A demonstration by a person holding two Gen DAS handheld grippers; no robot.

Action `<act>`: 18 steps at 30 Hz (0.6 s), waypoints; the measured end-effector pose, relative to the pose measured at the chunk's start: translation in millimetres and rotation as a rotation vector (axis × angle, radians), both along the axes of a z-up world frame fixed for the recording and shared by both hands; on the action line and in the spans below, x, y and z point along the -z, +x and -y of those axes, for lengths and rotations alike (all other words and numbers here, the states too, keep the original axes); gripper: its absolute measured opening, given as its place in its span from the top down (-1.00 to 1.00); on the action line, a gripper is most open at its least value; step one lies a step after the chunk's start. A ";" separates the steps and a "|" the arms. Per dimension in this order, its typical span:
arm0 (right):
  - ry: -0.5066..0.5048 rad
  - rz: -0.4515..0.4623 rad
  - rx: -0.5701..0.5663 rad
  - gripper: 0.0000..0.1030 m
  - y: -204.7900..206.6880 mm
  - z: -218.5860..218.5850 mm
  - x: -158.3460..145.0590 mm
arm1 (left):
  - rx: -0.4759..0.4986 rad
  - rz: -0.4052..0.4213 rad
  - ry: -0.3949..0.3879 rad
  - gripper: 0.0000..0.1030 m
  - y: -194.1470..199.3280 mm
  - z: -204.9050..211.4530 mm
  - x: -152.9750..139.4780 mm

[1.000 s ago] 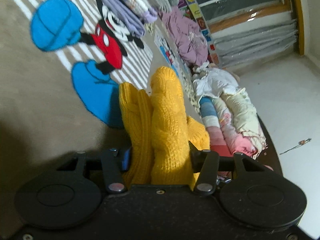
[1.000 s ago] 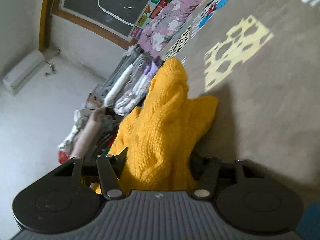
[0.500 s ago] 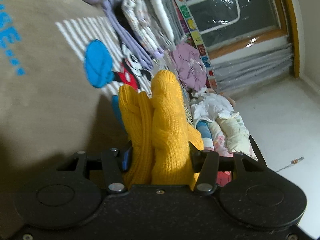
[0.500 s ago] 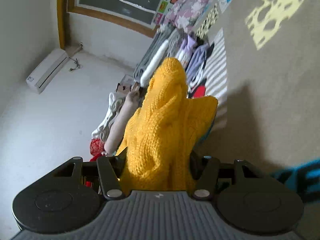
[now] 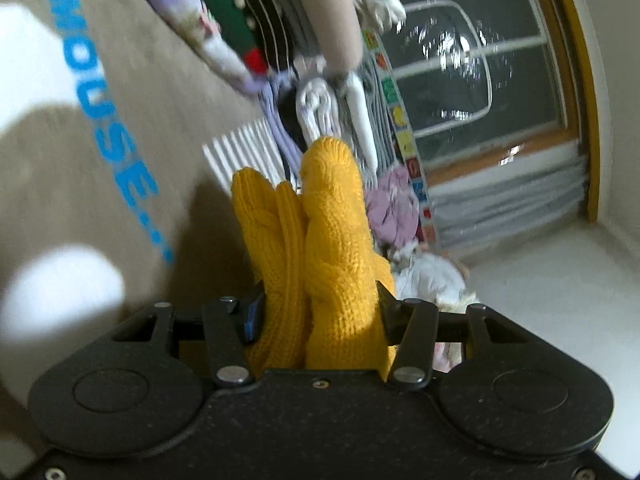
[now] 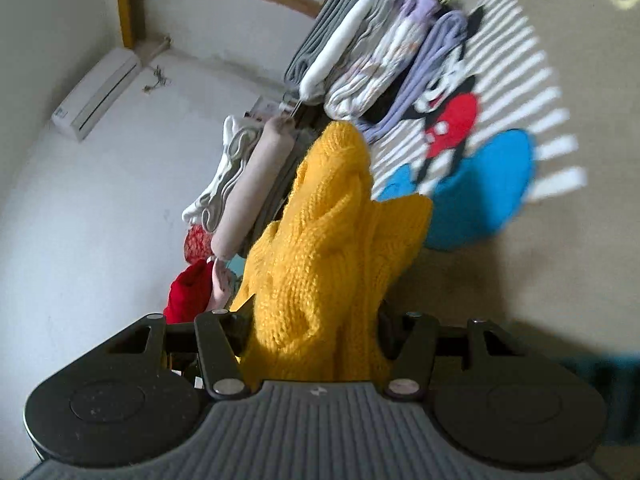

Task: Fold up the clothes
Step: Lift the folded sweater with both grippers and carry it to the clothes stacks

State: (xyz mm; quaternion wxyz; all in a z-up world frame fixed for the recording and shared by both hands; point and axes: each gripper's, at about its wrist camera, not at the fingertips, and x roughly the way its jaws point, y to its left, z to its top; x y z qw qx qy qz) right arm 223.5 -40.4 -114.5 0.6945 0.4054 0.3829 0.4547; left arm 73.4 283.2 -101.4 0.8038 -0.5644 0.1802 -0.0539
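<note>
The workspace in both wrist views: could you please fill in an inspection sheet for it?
Surface: beige cartoon-print blanket, striped patch.
Job's things: yellow knit garment, bunched, held up off the blanket.
Clutter: folded clothes stack; second pile with pink roll; red item.
Grippers: left claw and right claw both shut on the garment.
Cables: cord by air conditioner.
Surroundings: window, white wall.

My left gripper (image 5: 318, 320) — matte black speckled housing, two round discs flanking angled linkage arms with silver pivot rivets, small screws at the corners, a blue pad inside one finger. My right gripper (image 6: 316, 332) — the same black linkage, with a grey ribbed centre plate.
</note>
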 end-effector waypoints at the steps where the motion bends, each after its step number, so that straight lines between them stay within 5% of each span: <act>1: 0.001 0.002 -0.008 -0.10 4.4 -7.7 -2.4 | -0.011 0.009 -0.007 0.03 1.6 -6.9 0.1; 10: 0.043 0.014 -0.075 -0.10 57.5 -75.0 -16.2 | -0.102 0.101 0.018 0.03 30.2 -63.2 -8.8; 18: 0.056 0.006 -0.120 -0.09 100.0 -125.9 -3.9 | -0.213 0.069 -0.013 0.03 40.1 -96.2 18.1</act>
